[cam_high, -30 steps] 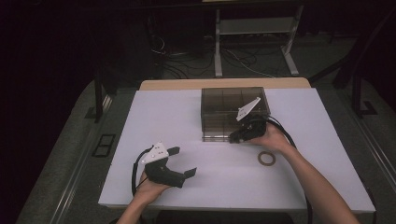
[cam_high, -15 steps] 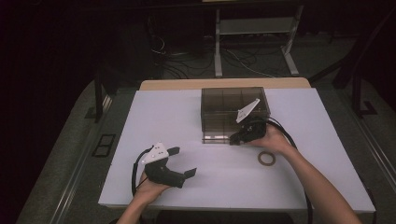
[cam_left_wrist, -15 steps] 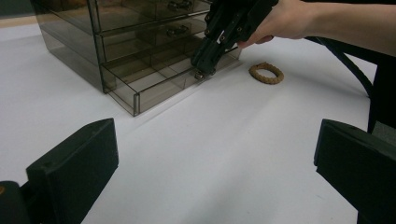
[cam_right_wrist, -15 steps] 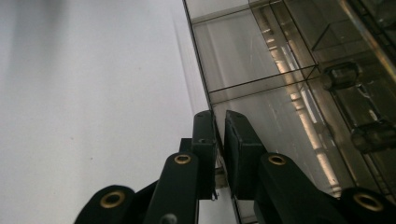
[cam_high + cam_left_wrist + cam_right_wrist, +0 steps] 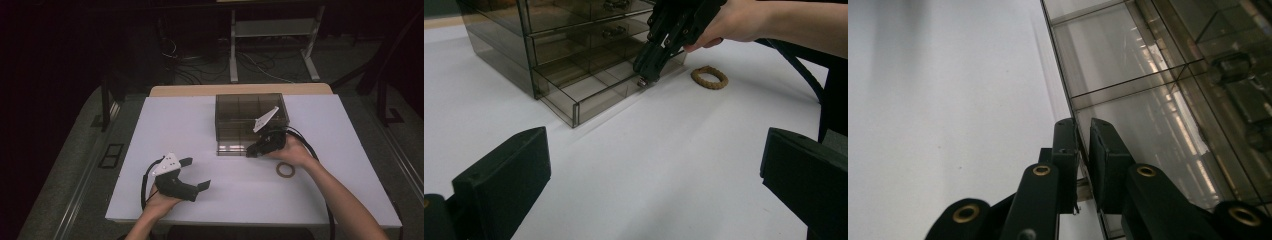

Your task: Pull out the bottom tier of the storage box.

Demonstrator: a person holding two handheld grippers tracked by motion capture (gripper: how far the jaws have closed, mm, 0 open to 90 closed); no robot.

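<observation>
- Nearest me, at the table's left front, my left gripper [image 5: 194, 174] rests with jaws spread wide, grasping nothing.
- Right of centre, my right gripper [image 5: 251, 151] is clenched on the handle [image 5: 642, 82] of the bottom drawer [image 5: 594, 92], which stands slightly out.
- Risk, as I judge it: the small handle slipping free, or the light drawer cabinet [image 5: 250, 122] sliding with the pull.
- Drawer's long axis lies left-right; its front faces me.
- Brown ring [image 5: 285, 169] lies just right.

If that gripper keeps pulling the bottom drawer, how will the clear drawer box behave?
The drawer box looks like thin, stiff plastic, probably light, so it may slide on the smooth table. With the right gripper pulling low, tipping seems unlikely.
</observation>
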